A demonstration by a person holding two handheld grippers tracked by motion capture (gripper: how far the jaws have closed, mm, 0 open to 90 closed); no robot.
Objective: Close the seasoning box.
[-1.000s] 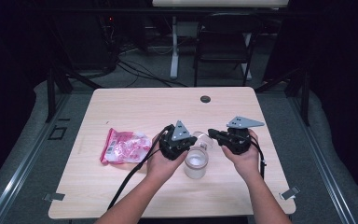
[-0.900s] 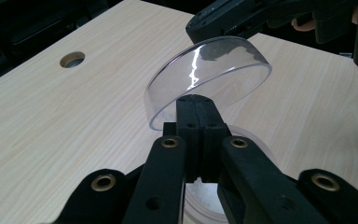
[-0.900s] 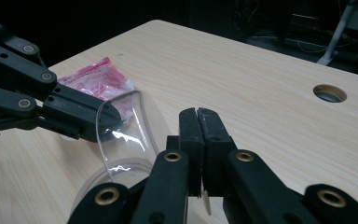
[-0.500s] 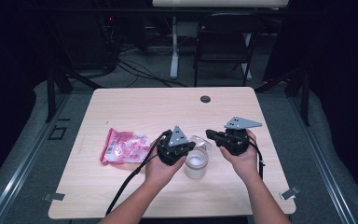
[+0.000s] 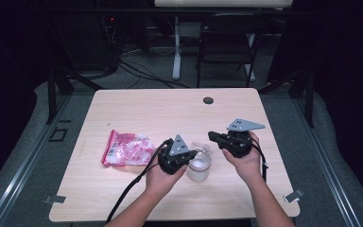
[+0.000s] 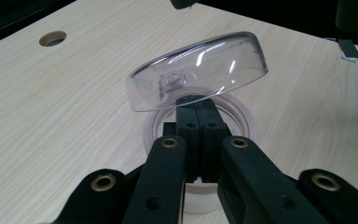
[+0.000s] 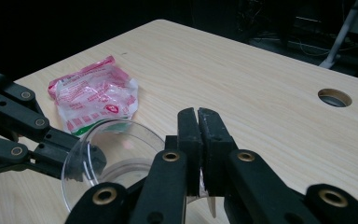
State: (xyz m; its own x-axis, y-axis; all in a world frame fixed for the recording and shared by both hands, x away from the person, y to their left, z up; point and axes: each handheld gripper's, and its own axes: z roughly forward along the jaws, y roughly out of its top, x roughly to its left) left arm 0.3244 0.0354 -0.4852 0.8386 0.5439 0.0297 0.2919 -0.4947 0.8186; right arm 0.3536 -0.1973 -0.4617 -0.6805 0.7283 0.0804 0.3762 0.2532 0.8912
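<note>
Two tools meet over a frosted jar near the front middle of the worktop. Left tool has its jaws pressed together on the edge of the clear domed lid, held tilted just above the jar's mouth. Right tool, jaws together, hovers beside it. A pink packet lies to the left.

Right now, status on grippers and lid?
Left gripper shut on clear domed plastic lid, tilted over white jar. Right gripper shut. Pink packet lies apart.
</note>
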